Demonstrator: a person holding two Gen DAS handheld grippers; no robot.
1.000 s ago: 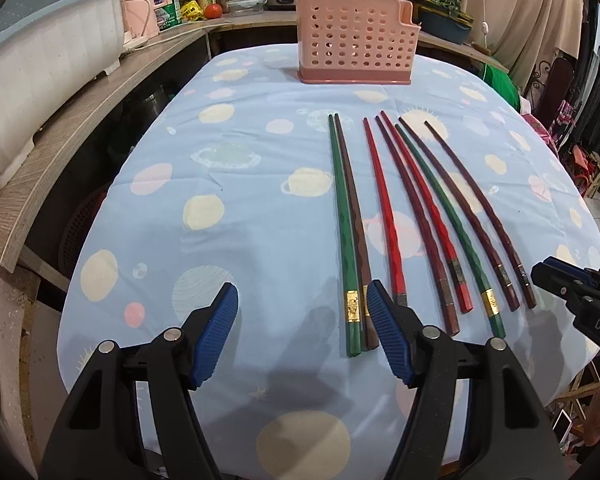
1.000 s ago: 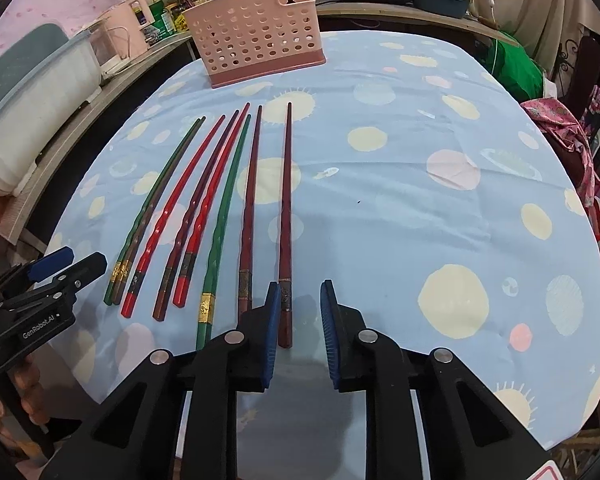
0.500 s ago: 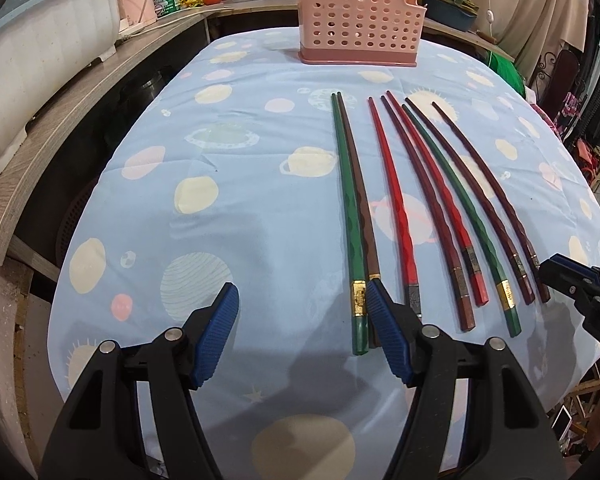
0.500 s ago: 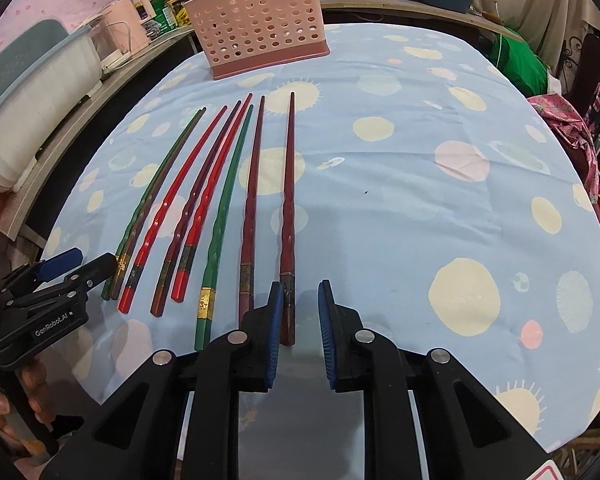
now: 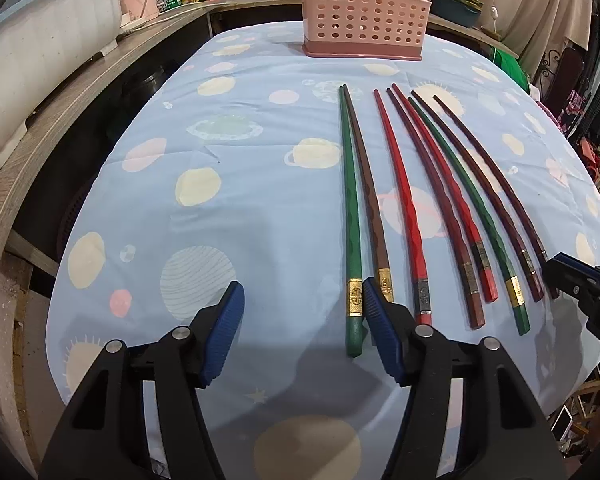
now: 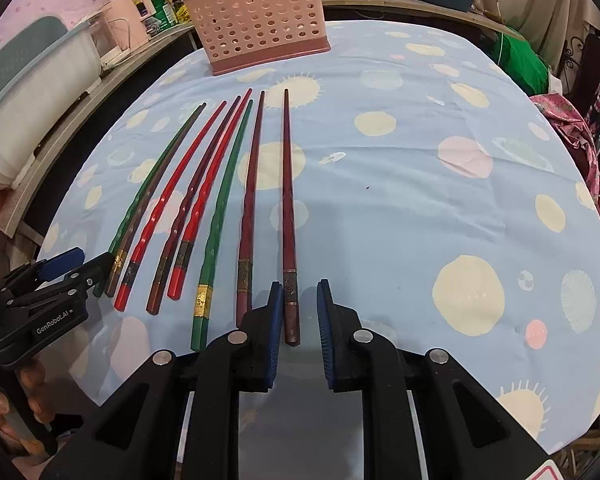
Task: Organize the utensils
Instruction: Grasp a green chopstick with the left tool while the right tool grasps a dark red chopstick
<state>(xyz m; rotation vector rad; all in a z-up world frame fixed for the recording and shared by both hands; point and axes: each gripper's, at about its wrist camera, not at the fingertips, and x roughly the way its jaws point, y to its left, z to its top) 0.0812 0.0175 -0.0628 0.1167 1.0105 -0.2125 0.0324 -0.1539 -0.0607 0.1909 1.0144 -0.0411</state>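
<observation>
Several long chopsticks, green, brown, red and dark red, lie side by side on the blue patterned tablecloth. A pink perforated basket stands at the far edge. My left gripper hangs over their near ends with its jaws closing. The leftmost green chopstick lies between the fingers, just left of the right pad, untouched. My right gripper stands narrowly open. The butt of the rightmost dark red chopstick lies between its pads, with a gap on each side.
A wooden shelf with a white tub runs along the left of the table. Bottles, pots and a tomato crowd the counter behind the basket. A green bag and chairs stand to the right. A hand holds the left gripper's handle.
In the left wrist view the chopstick ends have slid nearer, the green one now between the fingers, and the jaws have narrowed a little. In the right wrist view the dark red chopstick's butt now lies between the pads.
</observation>
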